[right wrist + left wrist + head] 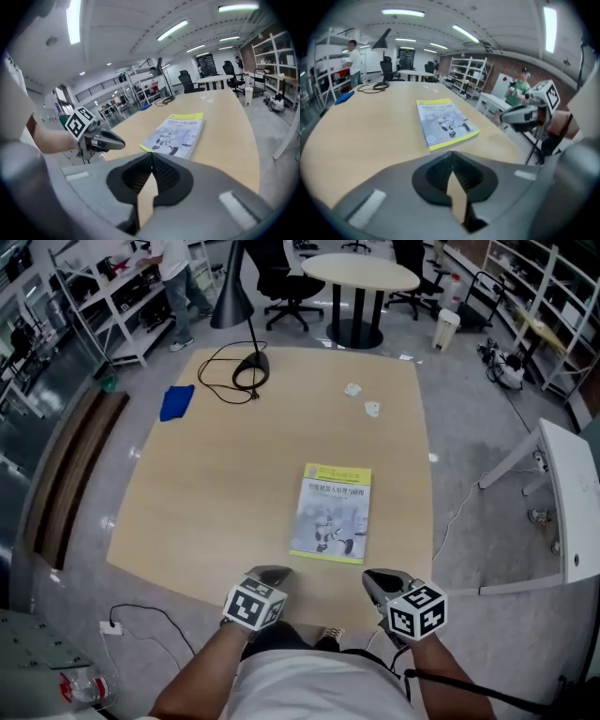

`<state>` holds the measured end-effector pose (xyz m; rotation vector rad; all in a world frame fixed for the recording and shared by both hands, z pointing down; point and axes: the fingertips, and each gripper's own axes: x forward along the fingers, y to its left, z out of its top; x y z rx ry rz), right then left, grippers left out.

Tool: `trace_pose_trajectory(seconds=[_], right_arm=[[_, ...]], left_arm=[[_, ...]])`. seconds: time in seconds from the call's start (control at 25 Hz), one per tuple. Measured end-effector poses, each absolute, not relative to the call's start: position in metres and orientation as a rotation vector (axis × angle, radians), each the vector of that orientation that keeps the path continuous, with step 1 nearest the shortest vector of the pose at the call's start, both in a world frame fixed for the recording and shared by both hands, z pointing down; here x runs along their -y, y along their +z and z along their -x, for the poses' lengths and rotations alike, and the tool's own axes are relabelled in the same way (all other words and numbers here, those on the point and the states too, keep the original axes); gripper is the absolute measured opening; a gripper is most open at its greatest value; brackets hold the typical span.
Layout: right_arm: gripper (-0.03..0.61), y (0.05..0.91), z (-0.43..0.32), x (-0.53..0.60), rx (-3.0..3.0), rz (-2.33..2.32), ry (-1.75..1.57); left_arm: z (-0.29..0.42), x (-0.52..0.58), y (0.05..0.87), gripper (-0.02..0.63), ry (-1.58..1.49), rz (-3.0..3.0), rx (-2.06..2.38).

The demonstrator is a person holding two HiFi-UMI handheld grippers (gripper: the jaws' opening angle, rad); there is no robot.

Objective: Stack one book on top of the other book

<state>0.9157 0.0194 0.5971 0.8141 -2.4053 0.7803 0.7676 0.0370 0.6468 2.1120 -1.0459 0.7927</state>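
Observation:
A book (333, 514) with a pale blue-grey cover and a yellow band lies flat on the light wooden table (234, 484), right of its middle. Only this one cover shows; I cannot tell whether a second book lies under it. The left gripper view shows the book (445, 123) ahead, and so does the right gripper view (178, 135). My left gripper (272, 575) hangs over the table's near edge, shut and empty, short of the book's near left corner. My right gripper (378, 581) is beside it, off the book's near right corner, also shut with nothing between its jaws.
A black desk lamp (239, 306) with a looped cable stands at the table's far side. A blue cloth (176, 401) lies at the far left, two small white scraps (372, 410) farther back. A white table (572, 493) stands to the right. A person (173, 277) stands by the shelves.

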Motion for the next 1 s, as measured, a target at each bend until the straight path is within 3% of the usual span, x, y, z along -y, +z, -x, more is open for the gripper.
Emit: trace_pose_trajectory(seconds=[0.28, 0.52, 1.0], right_arm=[[0.002, 0.520, -0.902, -0.037, 2.603, -0.824, 0.820], [0.002, 0.507, -0.889, -0.059, 2.572, -0.972, 0.742], [0.002, 0.481, -0.881, -0.120, 2.492, -1.324, 0.737]], left_arm=[[-0.781, -0.052, 0.576, 0.006, 0.640, -2.237, 1.078], [-0.753, -0.061, 0.523, 0.006, 0.513, -2.298, 1.118], [-0.739, -0.088, 0.509, 0.006, 0.479, -2.449, 0.891]])
